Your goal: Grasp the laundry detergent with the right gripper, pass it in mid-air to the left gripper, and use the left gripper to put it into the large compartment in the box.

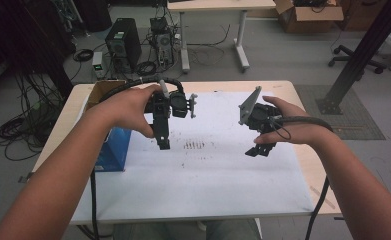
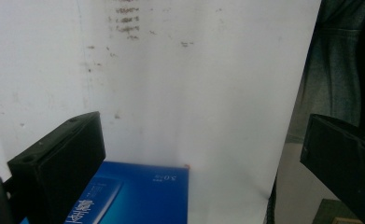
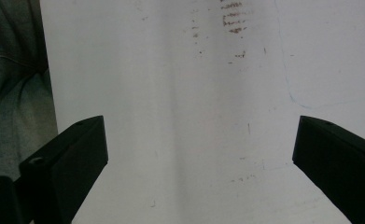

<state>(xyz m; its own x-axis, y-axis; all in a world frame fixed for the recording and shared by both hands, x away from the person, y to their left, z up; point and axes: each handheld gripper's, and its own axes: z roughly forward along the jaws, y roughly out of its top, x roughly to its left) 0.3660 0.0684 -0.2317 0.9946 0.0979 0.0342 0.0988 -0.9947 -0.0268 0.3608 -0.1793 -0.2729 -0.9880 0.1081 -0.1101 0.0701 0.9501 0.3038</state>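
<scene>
Both grippers are held above the white sheet (image 1: 208,170), jaws spread and empty: the left gripper (image 1: 163,142) just right of the blue box (image 1: 114,150), the right gripper (image 1: 260,150) well apart.

This is a lab or workshop room, not a home. On the grey floor beyond the table (image 1: 303,100) stand two bare computer towers (image 1: 124,42) amid loose coils of cable (image 1: 13,131), with a plain white-legged desk (image 1: 213,30) behind them. At far right sits an open cardboard box (image 1: 308,17), with an office chair base (image 1: 355,59) and a black metal frame post (image 1: 363,50) nearer.
</scene>
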